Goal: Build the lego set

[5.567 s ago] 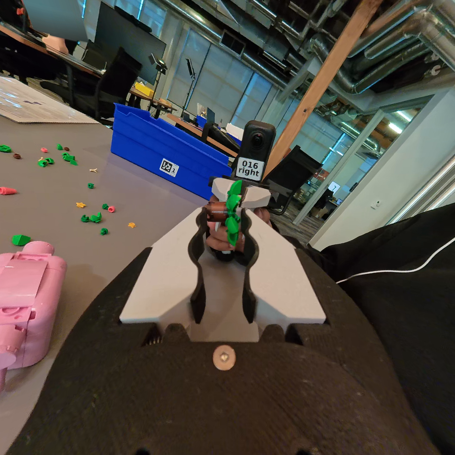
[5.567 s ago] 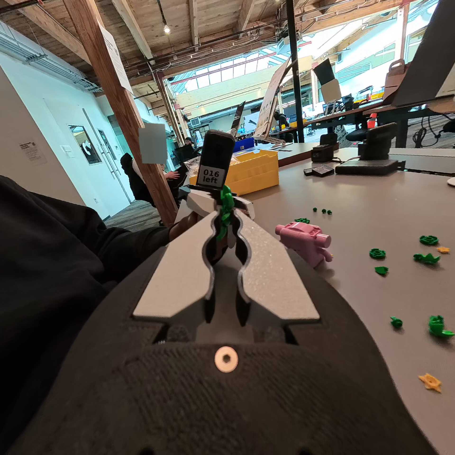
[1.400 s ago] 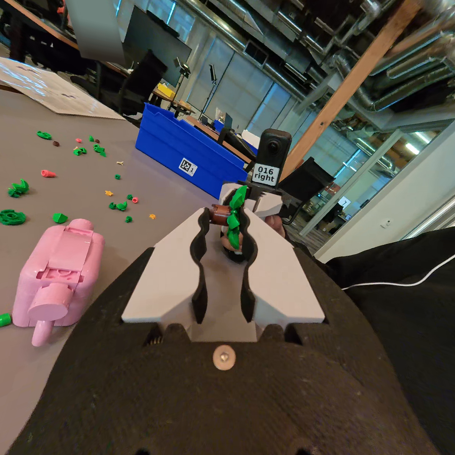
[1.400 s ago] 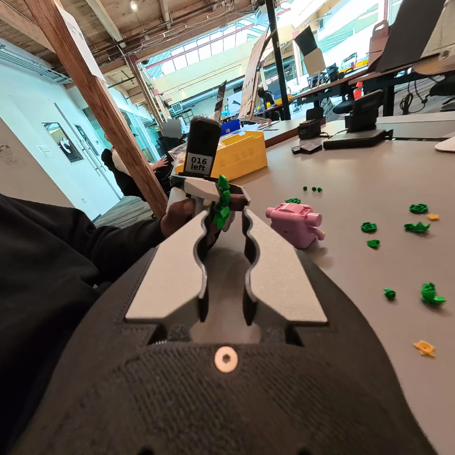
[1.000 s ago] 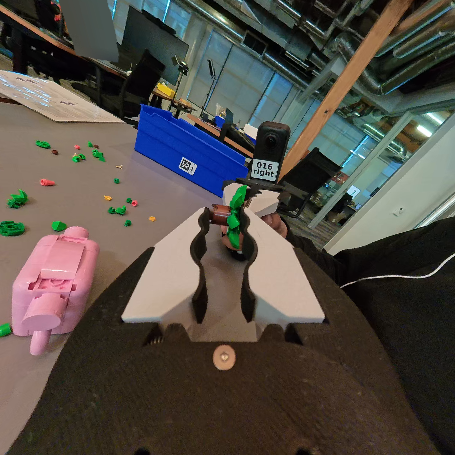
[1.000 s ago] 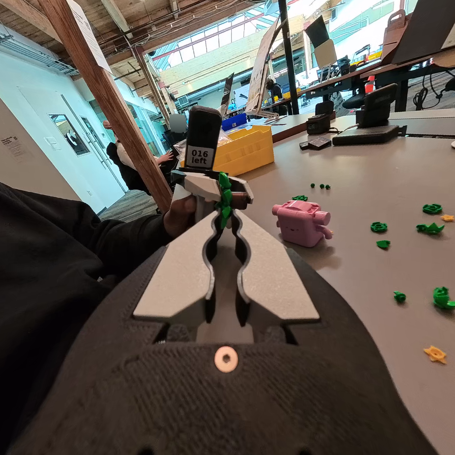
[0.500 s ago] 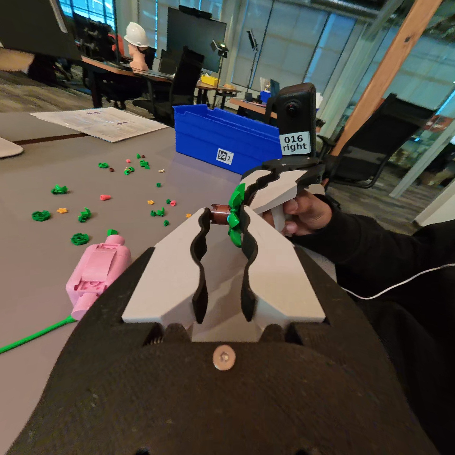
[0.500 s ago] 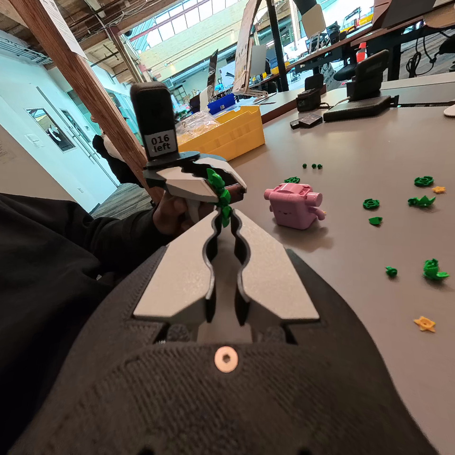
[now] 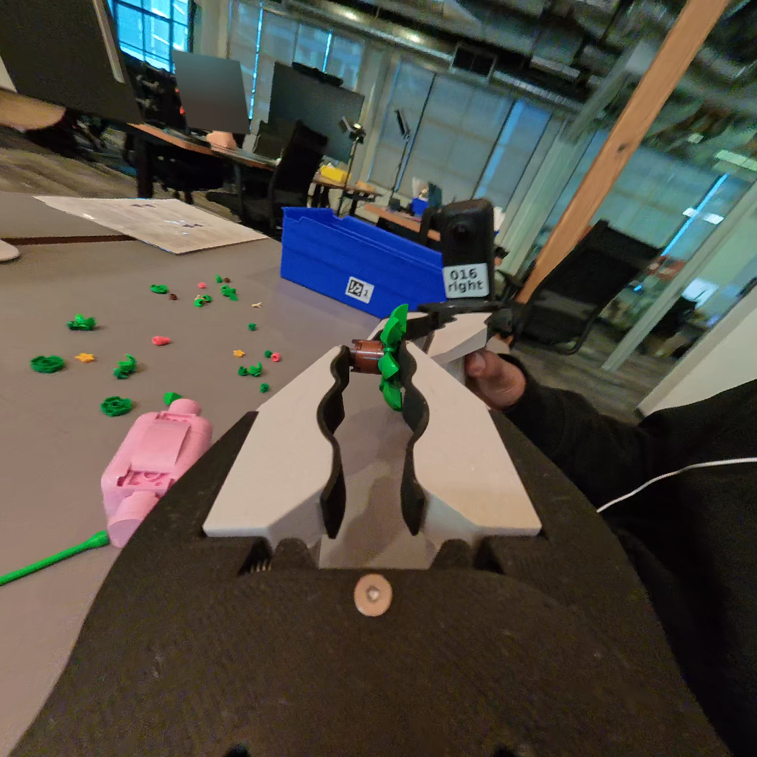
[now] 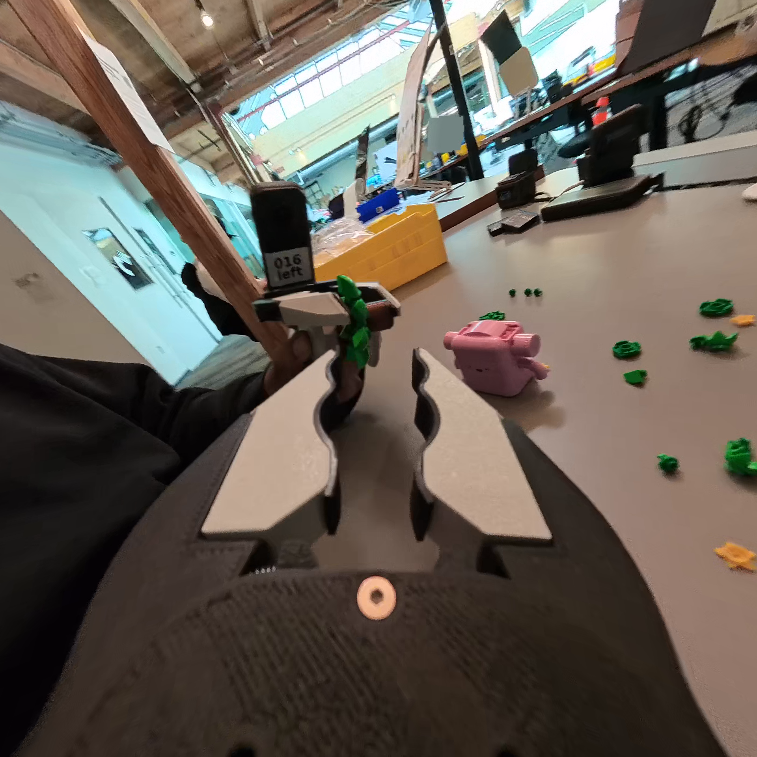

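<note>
My left gripper [image 9: 375,356] is shut on a small build: a brown round piece [image 9: 364,357] with green leaves [image 9: 389,362] on it, held in the air above the table edge. In the right wrist view the same green leaves [image 10: 354,323] and brown piece [image 10: 381,318] sit at the left gripper's tips. My right gripper [image 10: 375,358] is open and empty, just short of the leaves. Its grey fingers [image 9: 454,340] show behind the leaves in the left wrist view. A pink lego body [image 9: 151,454] lies on the grey table [image 9: 82,409]; it also shows in the right wrist view [image 10: 491,352].
Loose green, yellow and red pieces [image 9: 123,366] are scattered on the table, also to the right [image 10: 712,340]. A green stem [image 9: 49,557] lies by the pink body. A blue bin [image 9: 352,254], a paper sheet [image 9: 155,221] and a yellow bin [image 10: 385,245] stand farther back. Only a small space, under 4 cm, lies between the two pairs of fingers.
My right gripper, shut on the green leaves half a second ago, has let go and opened. The left gripper still holds the brown and green piece.
</note>
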### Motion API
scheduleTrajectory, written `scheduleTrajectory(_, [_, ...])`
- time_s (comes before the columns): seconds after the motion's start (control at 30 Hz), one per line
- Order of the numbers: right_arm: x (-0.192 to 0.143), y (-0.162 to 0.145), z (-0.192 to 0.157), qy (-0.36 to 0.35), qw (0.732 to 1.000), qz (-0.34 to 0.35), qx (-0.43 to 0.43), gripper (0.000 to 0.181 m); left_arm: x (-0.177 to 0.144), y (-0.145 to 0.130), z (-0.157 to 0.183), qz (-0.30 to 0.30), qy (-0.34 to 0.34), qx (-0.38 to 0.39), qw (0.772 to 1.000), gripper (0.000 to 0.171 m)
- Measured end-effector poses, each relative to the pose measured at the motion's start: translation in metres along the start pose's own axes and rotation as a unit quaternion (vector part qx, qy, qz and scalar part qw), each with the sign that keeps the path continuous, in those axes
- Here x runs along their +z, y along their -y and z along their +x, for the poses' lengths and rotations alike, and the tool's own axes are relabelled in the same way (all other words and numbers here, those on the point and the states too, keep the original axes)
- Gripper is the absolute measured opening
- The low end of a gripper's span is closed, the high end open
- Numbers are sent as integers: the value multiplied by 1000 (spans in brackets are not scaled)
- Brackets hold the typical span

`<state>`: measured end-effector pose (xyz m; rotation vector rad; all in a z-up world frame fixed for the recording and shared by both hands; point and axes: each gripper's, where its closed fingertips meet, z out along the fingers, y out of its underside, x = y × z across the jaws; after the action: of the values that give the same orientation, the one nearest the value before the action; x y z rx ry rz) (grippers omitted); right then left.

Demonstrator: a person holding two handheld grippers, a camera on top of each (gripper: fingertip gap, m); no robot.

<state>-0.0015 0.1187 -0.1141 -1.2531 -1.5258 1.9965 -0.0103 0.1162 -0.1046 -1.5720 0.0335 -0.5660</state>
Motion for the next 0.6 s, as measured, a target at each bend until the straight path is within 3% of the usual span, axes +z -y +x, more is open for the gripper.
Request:
scheduleTrajectory(0.17, [7, -9, -7, 29, 999, -25, 29, 25, 0, 3, 4, 14, -37, -47, 998, 19])
scheduleTrajectory(0.37, [11, -12, -14, 36, 999, -33, 18, 5, 2, 0, 6, 3, -33, -28, 999, 19])
scheduleTrajectory(0.6, [11, -15, -12, 29, 998, -45, 18, 4, 4, -3, 4, -13, -2, 17, 1000, 20])
